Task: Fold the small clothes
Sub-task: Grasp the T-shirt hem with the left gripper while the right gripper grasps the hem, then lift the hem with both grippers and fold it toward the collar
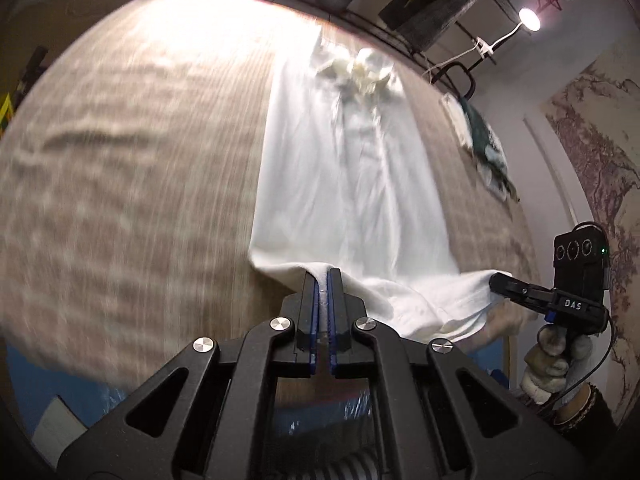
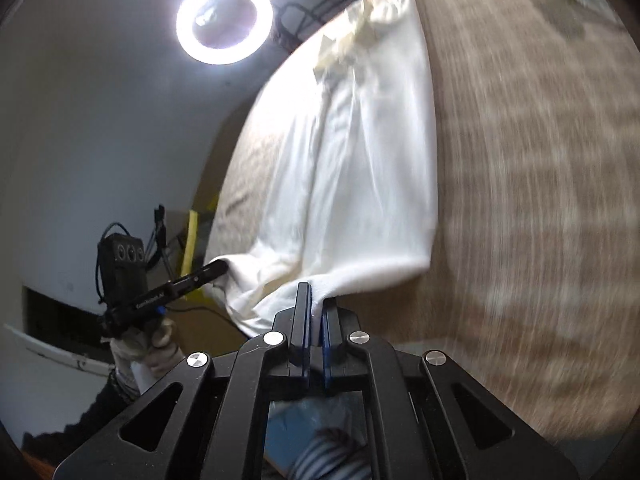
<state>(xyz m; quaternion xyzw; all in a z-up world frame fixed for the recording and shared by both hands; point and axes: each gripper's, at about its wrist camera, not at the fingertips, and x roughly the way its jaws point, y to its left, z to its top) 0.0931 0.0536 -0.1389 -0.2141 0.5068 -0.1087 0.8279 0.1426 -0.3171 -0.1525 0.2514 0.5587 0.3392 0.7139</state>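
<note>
A white garment (image 1: 352,184) lies stretched lengthwise on a beige striped cloth-covered surface (image 1: 140,160), with a cream ruffled collar (image 1: 366,70) at its far end. My left gripper (image 1: 323,274) is shut on the near hem at its left corner. My right gripper (image 1: 496,282) grips the hem's other corner, which hangs lifted off the surface. In the right wrist view the garment (image 2: 372,168) runs away from me, my right gripper (image 2: 316,300) is shut on its hem, and the left gripper (image 2: 220,268) holds the other corner at the left.
A dark green and white cloth (image 1: 486,148) lies at the surface's right edge. A lamp (image 1: 529,19) and shelving stand behind. A ring light (image 2: 225,20) glows overhead at the left. Blue plastic (image 1: 52,380) lies below the surface's near edge.
</note>
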